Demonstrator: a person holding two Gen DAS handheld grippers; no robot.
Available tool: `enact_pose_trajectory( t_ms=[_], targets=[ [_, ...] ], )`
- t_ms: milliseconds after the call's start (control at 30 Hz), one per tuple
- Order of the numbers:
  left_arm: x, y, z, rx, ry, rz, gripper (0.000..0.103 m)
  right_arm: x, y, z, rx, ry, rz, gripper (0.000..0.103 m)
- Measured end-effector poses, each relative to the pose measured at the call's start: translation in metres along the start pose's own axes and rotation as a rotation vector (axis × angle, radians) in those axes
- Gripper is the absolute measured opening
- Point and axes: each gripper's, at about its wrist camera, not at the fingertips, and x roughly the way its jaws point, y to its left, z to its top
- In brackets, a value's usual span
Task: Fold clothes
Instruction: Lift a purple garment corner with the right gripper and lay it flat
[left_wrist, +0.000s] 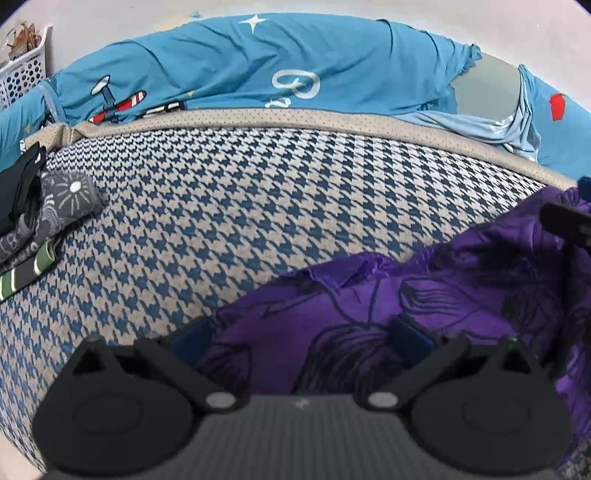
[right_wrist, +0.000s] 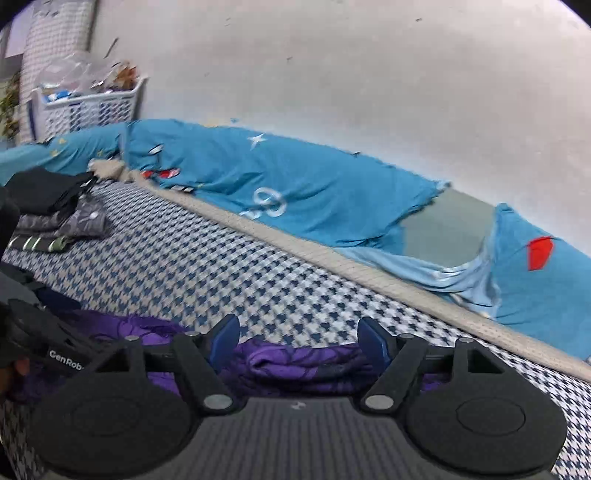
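Purple garment (left_wrist: 424, 314) lies crumpled on the houndstooth bed cover (left_wrist: 240, 206), at 5 o'clock in the left wrist view, 6 o'clock in the right. Left gripper (left_wrist: 301, 339): blue pads wide apart, purple cloth lying between and over them, pads not visibly pinching. Right gripper (right_wrist: 298, 338) jaws apart, nothing clamped, garment (right_wrist: 295, 363) bunched just below the blue fingers (right_wrist: 373, 338). Folded pile of dark and grey clothes (left_wrist: 44, 206) at 9 o'clock. Blue printed sheet (left_wrist: 258, 62) at 12, white basket (right_wrist: 92, 107) at 10-11 against the wall.
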Motion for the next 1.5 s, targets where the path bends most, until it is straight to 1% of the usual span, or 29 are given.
enact_pose_trajectory(
  t_ms=[133, 200, 300, 433, 500, 533, 600, 667, 733, 900, 1067, 1167, 1333, 1400, 1500],
  targets=[
    [0.002, 0.007, -0.001, -0.029, 0.019, -0.023, 0.103, 0.021, 0.010, -0.009, -0.070, 0.069, 0.009, 0.074],
    [0.002, 0.008, -0.001, -0.031, 0.022, -0.027, 0.103, 0.026, 0.015, -0.015, -0.110, 0.088, -0.005, 0.074],
    [0.002, 0.009, -0.003, -0.030, 0.024, -0.026, 0.103, 0.033, 0.017, -0.020, -0.124, 0.090, -0.057, 0.074],
    [0.003, 0.008, -0.005, -0.017, 0.022, -0.019, 0.103, 0.042, 0.017, -0.024, -0.138, 0.111, -0.116, 0.070],
    [0.004, 0.008, -0.004, -0.018, 0.024, -0.018, 0.103, 0.044, 0.016, -0.024, -0.133, 0.116, -0.139, 0.052],
    [0.004, 0.008, -0.004, -0.019, 0.024, -0.018, 0.103, 0.044, 0.013, -0.024, -0.117, 0.119, -0.139, 0.048],
    [0.004, 0.007, -0.005, -0.018, 0.023, -0.015, 0.103, 0.045, 0.007, -0.023, -0.078, 0.121, -0.134, 0.026],
    [0.004, 0.006, -0.005, -0.016, 0.022, -0.010, 0.103, 0.044, 0.001, -0.022, -0.045, 0.110, -0.141, 0.018],
    [0.004, 0.005, -0.005, -0.014, 0.021, -0.008, 0.103, 0.039, -0.005, -0.021, -0.010, 0.087, -0.157, 0.015],
    [0.005, 0.006, -0.006, -0.017, 0.018, -0.011, 0.103, 0.012, -0.035, -0.009, 0.156, -0.010, -0.208, 0.015],
    [0.004, 0.005, -0.008, -0.016, 0.006, -0.010, 0.103, -0.025, -0.082, -0.006, 0.382, -0.102, -0.322, 0.015],
    [0.004, 0.004, -0.009, -0.008, -0.007, -0.009, 0.103, -0.052, -0.118, -0.011, 0.535, -0.151, -0.409, 0.015],
    [0.002, 0.002, -0.011, -0.010, -0.026, -0.003, 0.103, -0.095, -0.165, -0.036, 0.759, -0.176, -0.608, 0.015],
    [0.001, 0.002, -0.012, -0.012, -0.031, 0.000, 0.103, -0.108, -0.182, -0.052, 0.851, -0.154, -0.683, 0.015],
    [0.000, 0.001, -0.013, -0.014, -0.040, 0.004, 0.103, -0.121, -0.198, -0.072, 0.958, -0.115, -0.755, 0.015]
  ],
)
